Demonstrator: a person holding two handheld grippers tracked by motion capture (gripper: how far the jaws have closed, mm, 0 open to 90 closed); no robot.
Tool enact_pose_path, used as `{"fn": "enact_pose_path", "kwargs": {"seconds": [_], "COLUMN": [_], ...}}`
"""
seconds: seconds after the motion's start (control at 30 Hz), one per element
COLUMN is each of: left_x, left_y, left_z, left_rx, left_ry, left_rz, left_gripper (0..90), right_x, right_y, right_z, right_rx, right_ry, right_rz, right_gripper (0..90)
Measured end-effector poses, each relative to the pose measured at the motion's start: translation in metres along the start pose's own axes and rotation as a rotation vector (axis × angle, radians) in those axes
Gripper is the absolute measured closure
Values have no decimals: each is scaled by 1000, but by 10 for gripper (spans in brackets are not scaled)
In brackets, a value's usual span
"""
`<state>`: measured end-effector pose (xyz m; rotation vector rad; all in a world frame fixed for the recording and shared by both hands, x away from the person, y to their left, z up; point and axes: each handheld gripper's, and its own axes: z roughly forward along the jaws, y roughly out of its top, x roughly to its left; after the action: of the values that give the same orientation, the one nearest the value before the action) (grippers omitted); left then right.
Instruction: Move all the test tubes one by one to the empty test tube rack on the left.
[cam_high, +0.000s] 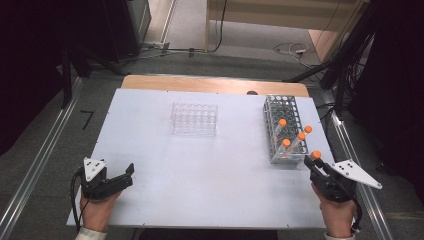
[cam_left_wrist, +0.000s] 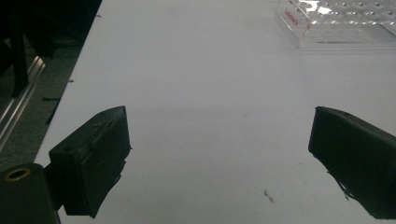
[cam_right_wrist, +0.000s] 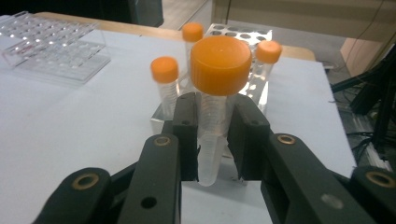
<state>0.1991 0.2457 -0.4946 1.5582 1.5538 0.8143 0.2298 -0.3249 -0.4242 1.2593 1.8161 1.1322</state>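
Looking down in the high view, the right gripper (cam_high: 314, 162) at lower right pinches an orange-capped tube (cam_high: 316, 155), just below the metal rack (cam_high: 282, 112); the left gripper (cam_high: 127, 175) rests at lower left, jaws parted, on the white table (cam_high: 200, 170). In the left gripper view, the jaws stand wide apart over bare tabletop, the clear rack (cam_left_wrist: 336, 23) at upper right. In the right gripper view, both jaws clamp the tube's clear body at centre frame, its cap above them.
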Motion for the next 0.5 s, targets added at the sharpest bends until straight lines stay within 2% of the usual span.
{"fn": "enact_pose_path", "kwargs": {"seconds": [0.3, 0.5], "left_x": [-9, -13], "left_y": [1, 1], "left_z": [-1, -1], "left_rx": [-5, -7], "left_ry": [-27, -34], "left_rz": [20, 23], "left_gripper": [59, 59], "right_x": [20, 28], "right_y": [-6, -6], "right_z": [2, 2], "right_rx": [22, 24], "right_ry": [44, 71], "right_rz": [-43, -58], "right_gripper": [718, 718]}}
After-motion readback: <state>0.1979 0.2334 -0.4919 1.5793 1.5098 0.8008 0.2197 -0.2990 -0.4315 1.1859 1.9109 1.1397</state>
